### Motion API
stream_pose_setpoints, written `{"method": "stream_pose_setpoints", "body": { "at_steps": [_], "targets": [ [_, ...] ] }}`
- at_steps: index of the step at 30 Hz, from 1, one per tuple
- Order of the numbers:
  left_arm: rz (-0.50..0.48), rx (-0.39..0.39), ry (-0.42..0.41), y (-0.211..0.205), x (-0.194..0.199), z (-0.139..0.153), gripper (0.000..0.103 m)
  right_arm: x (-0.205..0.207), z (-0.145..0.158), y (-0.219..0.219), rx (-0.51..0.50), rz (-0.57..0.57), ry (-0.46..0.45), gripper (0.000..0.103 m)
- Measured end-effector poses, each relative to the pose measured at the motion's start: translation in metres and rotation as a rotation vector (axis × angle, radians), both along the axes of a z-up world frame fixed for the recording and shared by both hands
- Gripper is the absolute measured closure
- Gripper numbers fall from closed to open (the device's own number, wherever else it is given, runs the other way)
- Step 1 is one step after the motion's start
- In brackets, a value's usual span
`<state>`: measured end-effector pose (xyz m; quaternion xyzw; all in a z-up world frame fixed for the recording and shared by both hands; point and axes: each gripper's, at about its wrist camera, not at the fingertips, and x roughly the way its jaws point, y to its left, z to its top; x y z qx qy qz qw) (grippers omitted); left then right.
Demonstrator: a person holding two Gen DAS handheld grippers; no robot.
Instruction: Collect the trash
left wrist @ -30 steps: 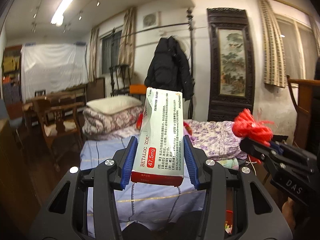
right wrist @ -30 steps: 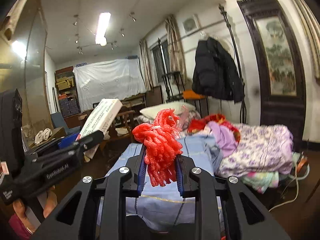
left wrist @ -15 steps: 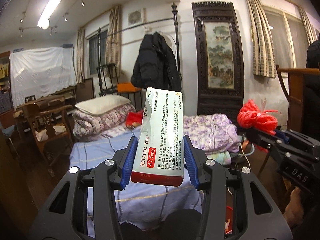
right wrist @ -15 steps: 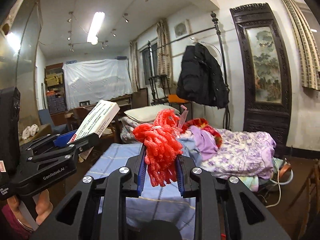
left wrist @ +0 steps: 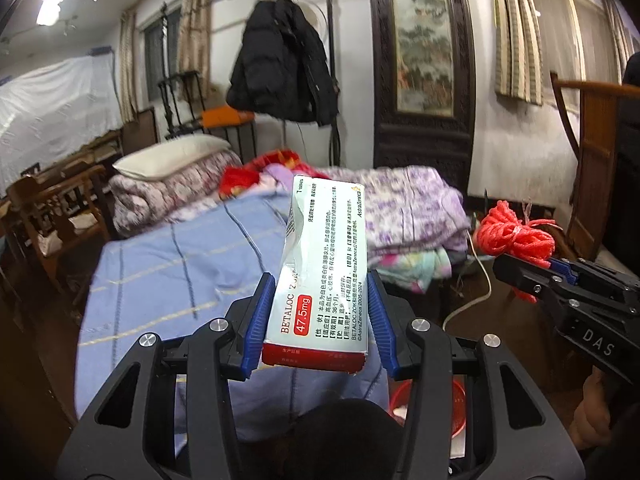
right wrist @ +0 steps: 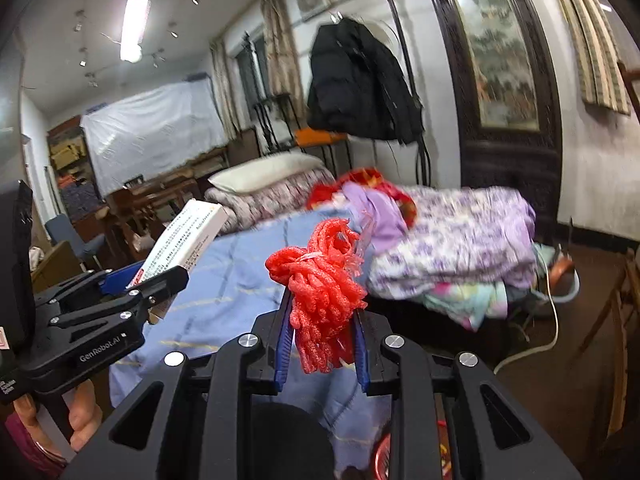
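My left gripper (left wrist: 318, 300) is shut on a white medicine box (left wrist: 324, 272) with a red end, held upright between the blue pads. The right gripper (right wrist: 320, 320) is shut on a bunch of red foam netting (right wrist: 320, 280). Each gripper shows in the other's view: the right one with the netting (left wrist: 516, 236) at the right, the left one with the box (right wrist: 184, 240) at the left. Both hang above the foot of a bed. A red bin (left wrist: 456, 404) sits low behind the left gripper, mostly hidden.
A bed with a blue striped blanket (left wrist: 180, 272) lies ahead, with folded floral quilts (left wrist: 408, 208) and a pillow (left wrist: 172, 156) on it. A black coat (left wrist: 280, 64) hangs on a stand behind. Wooden chairs (left wrist: 44, 208) stand left, a white cable (left wrist: 476, 288) on the dark floor at the right.
Both grippers have sunk and tipped downward, with the bed now higher and larger in view. The red bin has come into sight below. The box and the netting stay gripped.
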<state>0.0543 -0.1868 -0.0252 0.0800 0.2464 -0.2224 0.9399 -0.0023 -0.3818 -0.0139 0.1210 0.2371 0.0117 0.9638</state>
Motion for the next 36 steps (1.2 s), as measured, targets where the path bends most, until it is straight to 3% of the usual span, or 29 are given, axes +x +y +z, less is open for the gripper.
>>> {"method": "stream_pose_setpoints", "body": {
  "at_steps": [5,12,15,16,19,25,26,28,30,32,36],
  "targets": [
    [-0.042,0.040,0.088,-0.027,0.023,-0.033,0.057,0.025,-0.053,-0.030,0.051,-0.038,0.147,0.077],
    [-0.156,0.107,0.269,-0.078,0.046,-0.098,0.057,0.048,-0.161,-0.078,0.139,-0.094,0.459,0.076],
    [-0.217,0.153,0.351,-0.105,0.051,-0.125,0.057,0.056,-0.223,-0.099,0.250,-0.098,0.629,0.069],
    [-0.235,0.168,0.370,-0.112,0.052,-0.134,0.057,0.053,-0.233,-0.104,0.282,-0.112,0.641,0.061],
    [-0.298,0.201,0.443,-0.137,0.054,-0.156,0.056,0.044,-0.237,-0.126,0.380,-0.156,0.613,0.049],
    [-0.411,0.262,0.507,-0.184,0.044,-0.188,0.053,0.019,-0.204,-0.167,0.392,-0.268,0.452,0.041],
    [-0.439,0.284,0.522,-0.193,0.040,-0.195,0.051,0.016,-0.201,-0.172,0.396,-0.280,0.437,0.040],
    [-0.462,0.318,0.526,-0.206,0.036,-0.205,0.029,0.010,-0.194,-0.180,0.408,-0.296,0.408,0.039],
    [-0.457,0.363,0.509,-0.214,0.030,-0.217,0.022,0.009,-0.190,-0.185,0.415,-0.293,0.395,0.038],
    [-0.443,0.391,0.520,-0.214,0.029,-0.229,0.021,0.010,-0.189,-0.186,0.407,-0.281,0.390,0.038],
    [-0.383,0.372,0.513,-0.204,0.035,-0.230,0.021,0.015,-0.186,-0.181,0.369,-0.262,0.420,0.037]
  ]
}}
